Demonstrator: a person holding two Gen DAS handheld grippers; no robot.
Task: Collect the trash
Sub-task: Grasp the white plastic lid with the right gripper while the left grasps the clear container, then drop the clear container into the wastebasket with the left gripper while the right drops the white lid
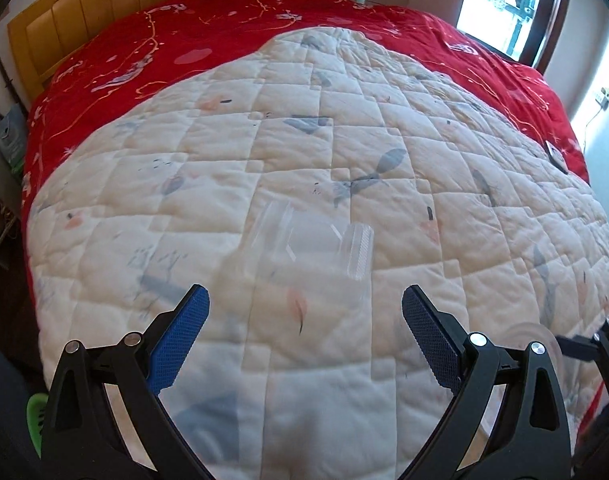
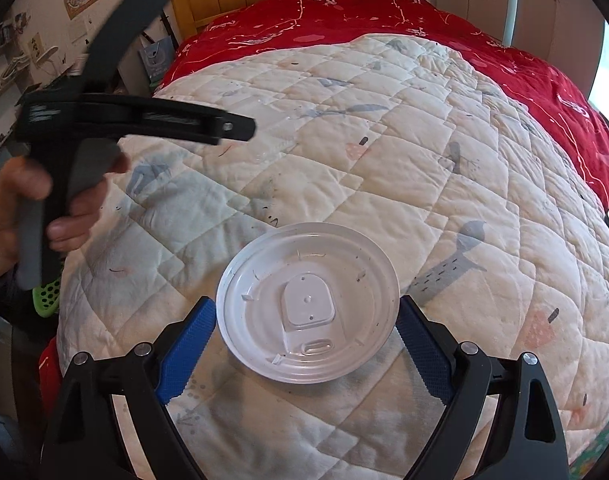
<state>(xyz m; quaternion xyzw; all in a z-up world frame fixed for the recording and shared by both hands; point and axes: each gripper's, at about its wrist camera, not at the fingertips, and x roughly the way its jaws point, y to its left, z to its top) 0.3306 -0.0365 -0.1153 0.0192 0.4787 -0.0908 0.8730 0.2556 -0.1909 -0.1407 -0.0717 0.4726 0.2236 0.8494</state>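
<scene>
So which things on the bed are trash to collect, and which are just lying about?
Trash to collect:
clear plastic cup
plastic lid, between the open right gripper fingers

Just lying about:
white quilt
red bedspread
small dark device at the bed edge

Both the left gripper (image 1: 305, 312) and right gripper (image 2: 306, 324) hold fingers spread wide.

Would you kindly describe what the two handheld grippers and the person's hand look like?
Both the left gripper and the right gripper have black plastic linkage arms with silver round pivot pins and jaws faced with blue textured pads. From the right wrist view, the left tool shows a black pistol-style body with a grey grip, wrapped by a bare hand. No cables are visible.
</scene>
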